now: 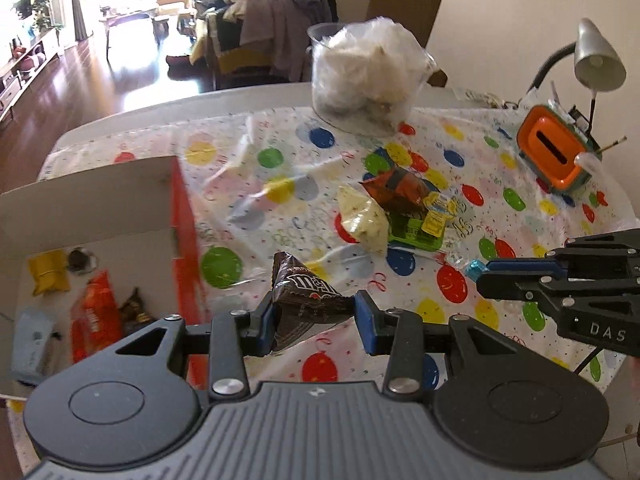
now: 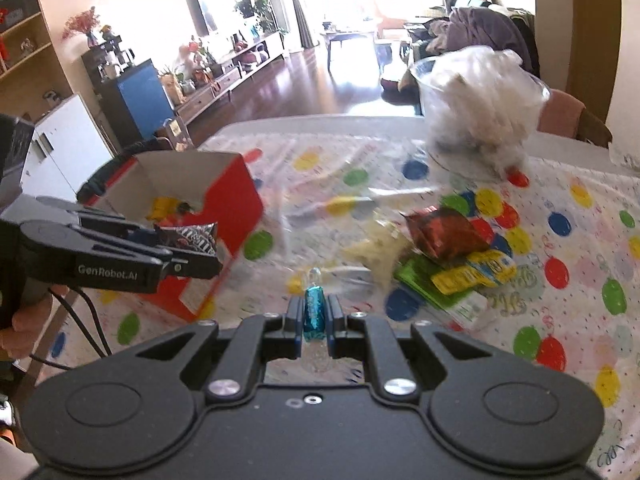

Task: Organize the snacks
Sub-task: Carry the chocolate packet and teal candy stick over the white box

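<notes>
Brown packet (image 1: 306, 304) clamped in left gripper (image 1: 314, 312), seemingly beside box rim (image 1: 176, 216); right gripper (image 2: 315, 316) pinches blue candy (image 2: 314, 312)

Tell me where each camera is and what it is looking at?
Left wrist: sits on the left tool, facing across the table; shows it gripping a brown snack bag.
Right wrist: sits on the right tool, facing the room; shows it pinching a blue candy.
Both show the red box, snack pile, and each other's tool.
</notes>
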Demonstrator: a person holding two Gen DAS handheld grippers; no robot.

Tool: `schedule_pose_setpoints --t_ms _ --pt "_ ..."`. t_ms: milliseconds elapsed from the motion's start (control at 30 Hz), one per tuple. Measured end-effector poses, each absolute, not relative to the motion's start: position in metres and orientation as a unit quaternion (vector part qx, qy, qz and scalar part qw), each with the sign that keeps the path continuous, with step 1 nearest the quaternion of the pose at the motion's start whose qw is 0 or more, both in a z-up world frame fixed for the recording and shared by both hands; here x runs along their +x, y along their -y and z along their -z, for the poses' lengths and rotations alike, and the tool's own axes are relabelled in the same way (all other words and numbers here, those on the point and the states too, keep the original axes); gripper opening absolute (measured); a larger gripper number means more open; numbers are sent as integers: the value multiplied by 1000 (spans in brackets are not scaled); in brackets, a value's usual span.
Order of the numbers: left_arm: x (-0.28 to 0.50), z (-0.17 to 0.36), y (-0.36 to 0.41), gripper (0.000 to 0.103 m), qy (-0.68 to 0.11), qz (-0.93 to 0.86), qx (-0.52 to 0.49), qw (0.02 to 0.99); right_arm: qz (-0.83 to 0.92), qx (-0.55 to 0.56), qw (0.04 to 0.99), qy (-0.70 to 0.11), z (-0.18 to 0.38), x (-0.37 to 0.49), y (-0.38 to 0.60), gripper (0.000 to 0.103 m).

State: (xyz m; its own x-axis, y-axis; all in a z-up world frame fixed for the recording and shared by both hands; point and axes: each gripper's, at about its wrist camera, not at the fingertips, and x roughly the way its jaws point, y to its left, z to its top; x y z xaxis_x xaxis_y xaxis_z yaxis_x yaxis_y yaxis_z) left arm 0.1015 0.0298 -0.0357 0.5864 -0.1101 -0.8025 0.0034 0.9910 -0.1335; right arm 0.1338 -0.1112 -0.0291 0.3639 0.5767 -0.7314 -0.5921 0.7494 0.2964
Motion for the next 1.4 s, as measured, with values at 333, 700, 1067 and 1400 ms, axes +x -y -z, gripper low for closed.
schedule_pose_setpoints --t_ms 333,700,1067,1400 --pt "70 8 -78 40 -427 10 -66 902 -384 3 823 -418 0 122 53 10" --pt "47 -2 -142 40 -410 -38 -67 909 -414 -13 813 -409 -9 119 -32 10" --pt "45 11 -219 40 -421 -101 -71 898 -412 -48 807 -421 5 125 -106 10" --pt "73 47 -259 40 -464 -108 -55 878 -401 -98 788 -456 41 139 -156 10"
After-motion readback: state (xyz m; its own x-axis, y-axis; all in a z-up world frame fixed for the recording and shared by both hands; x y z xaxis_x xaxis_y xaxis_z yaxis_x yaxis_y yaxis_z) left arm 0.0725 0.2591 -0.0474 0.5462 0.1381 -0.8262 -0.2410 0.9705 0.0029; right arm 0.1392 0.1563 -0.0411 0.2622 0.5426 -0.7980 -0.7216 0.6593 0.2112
